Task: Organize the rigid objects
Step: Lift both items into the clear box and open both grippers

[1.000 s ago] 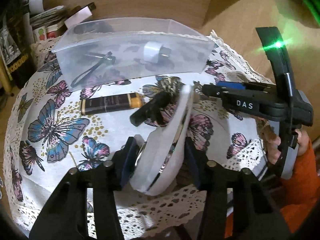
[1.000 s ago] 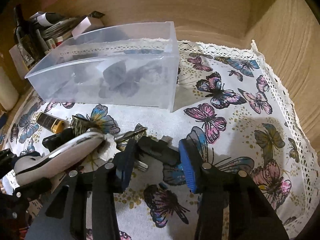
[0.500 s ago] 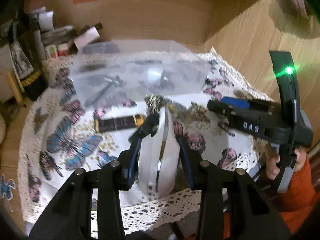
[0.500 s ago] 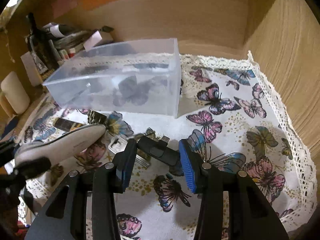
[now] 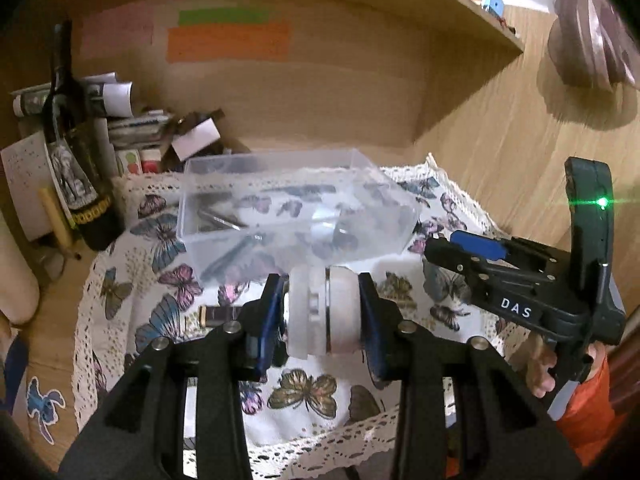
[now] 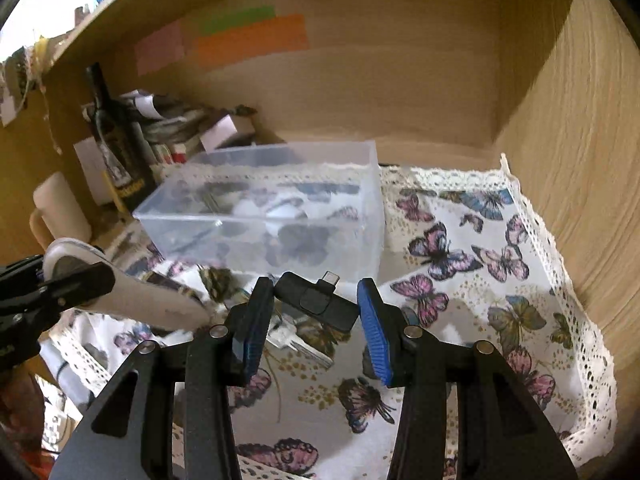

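Observation:
My left gripper is shut on a white oval case with a chrome band, held end-on above the butterfly tablecloth. In the right wrist view the same case juts in from the left. My right gripper is shut on a black USB-C adapter, its plug pointing up and away. Both grippers hover just in front of a clear plastic box, also in the left wrist view. Inside the box lie a metal tool and a white item. The right gripper shows at the right of the left wrist view.
A black-and-gold tube and a silver key lie on the cloth below the grippers. A dark bottle, papers and small boxes crowd the back left corner. Wooden walls close the alcove behind and to the right.
Both grippers have risen off the cloth with their objects. The white case has turned from tilted to end-on between the left fingers. The box now sits lower and farther ahead.

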Demonstrator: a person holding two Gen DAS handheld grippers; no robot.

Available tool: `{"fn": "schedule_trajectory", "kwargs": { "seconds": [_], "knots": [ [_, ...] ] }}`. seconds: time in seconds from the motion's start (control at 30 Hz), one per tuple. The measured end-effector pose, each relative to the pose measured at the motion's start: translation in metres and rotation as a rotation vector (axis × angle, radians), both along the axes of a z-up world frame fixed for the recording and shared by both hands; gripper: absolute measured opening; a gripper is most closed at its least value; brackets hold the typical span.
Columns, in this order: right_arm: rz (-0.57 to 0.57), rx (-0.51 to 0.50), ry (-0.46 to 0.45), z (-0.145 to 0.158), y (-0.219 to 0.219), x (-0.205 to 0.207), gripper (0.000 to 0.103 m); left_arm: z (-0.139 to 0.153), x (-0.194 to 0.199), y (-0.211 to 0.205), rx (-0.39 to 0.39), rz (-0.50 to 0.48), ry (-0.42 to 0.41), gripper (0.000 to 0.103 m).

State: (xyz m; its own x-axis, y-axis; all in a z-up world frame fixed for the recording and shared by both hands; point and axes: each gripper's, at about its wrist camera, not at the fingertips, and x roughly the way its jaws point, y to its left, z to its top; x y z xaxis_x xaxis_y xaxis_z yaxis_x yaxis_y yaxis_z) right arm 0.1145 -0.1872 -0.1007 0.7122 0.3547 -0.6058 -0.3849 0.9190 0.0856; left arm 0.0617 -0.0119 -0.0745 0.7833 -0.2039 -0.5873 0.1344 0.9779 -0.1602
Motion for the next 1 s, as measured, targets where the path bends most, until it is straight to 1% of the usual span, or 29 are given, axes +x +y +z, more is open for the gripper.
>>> {"fn": "schedule_trajectory", "kwargs": {
  "seconds": [0.3, 0.6, 0.73, 0.9, 1.0],
  "knots": [
    [0.033, 0.031, -0.055, 0.019, 0.012, 0.002, 0.040, 0.019, 0.003, 0.006, -0.005, 0.008, -0.056, 0.037],
    [0.048, 0.054, -0.104, 0.035, 0.016, 0.008, 0.040, 0.048, 0.009, 0.022, -0.032, 0.032, -0.124, 0.037],
    [0.050, 0.062, -0.115, 0.040, 0.019, 0.016, 0.040, 0.062, 0.016, 0.031, -0.028, 0.059, -0.162, 0.037],
    [0.058, 0.068, -0.138, 0.048, 0.022, 0.026, 0.040, 0.079, 0.030, 0.044, -0.050, 0.078, -0.194, 0.037],
    [0.060, 0.072, -0.151, 0.053, 0.024, 0.034, 0.040, 0.088, 0.038, 0.046, -0.040, 0.097, -0.219, 0.037]
  ]
}}
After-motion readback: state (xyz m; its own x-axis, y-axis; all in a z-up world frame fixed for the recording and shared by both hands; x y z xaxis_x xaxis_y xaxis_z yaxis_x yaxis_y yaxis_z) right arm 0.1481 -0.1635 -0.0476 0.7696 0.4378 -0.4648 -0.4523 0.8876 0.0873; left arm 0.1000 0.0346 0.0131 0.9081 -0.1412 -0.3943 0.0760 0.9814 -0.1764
